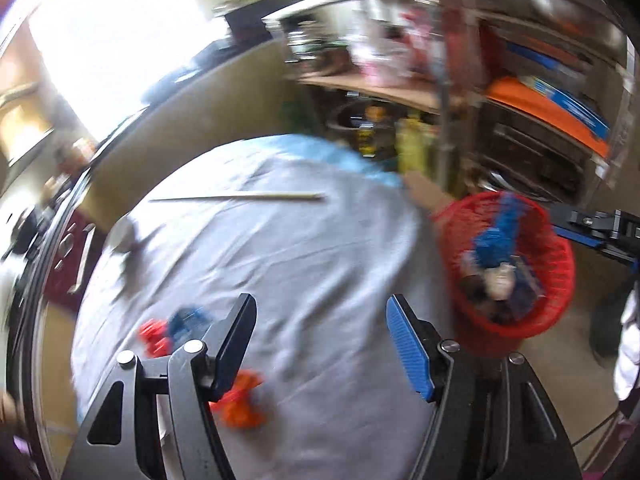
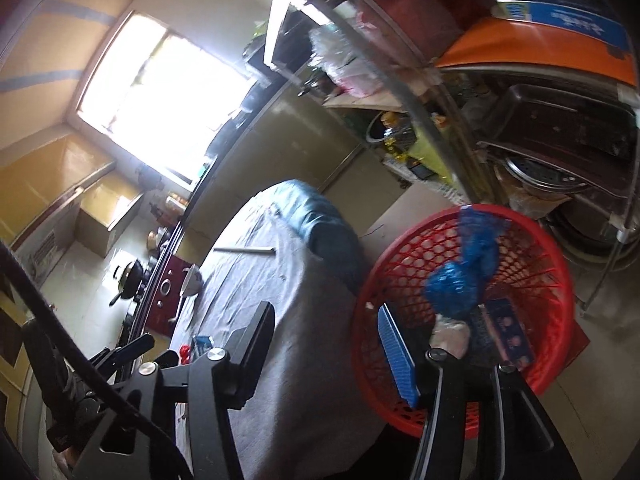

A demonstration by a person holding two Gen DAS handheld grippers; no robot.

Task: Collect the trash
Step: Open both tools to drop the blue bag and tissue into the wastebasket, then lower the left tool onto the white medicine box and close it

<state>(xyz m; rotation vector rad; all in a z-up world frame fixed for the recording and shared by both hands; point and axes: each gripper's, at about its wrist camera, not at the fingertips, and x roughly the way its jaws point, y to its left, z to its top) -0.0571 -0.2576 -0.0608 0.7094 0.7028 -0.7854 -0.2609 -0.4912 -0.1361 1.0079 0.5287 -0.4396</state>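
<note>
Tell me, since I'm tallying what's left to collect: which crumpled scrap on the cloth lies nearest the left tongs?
The orange scrap, right beside the left finger of the left tongs. The red scrap and blue scrap lie farther up the cloth.

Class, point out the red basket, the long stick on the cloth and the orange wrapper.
red basket (image 2: 552, 280): right wrist view, on its mesh wall.
long stick (image 1: 240, 197): left wrist view, mid-length.
orange wrapper (image 1: 242, 404): left wrist view, its crumpled middle.

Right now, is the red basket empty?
No, the red basket already holds a crumpled blue bag and other scraps in the right wrist view.
</note>
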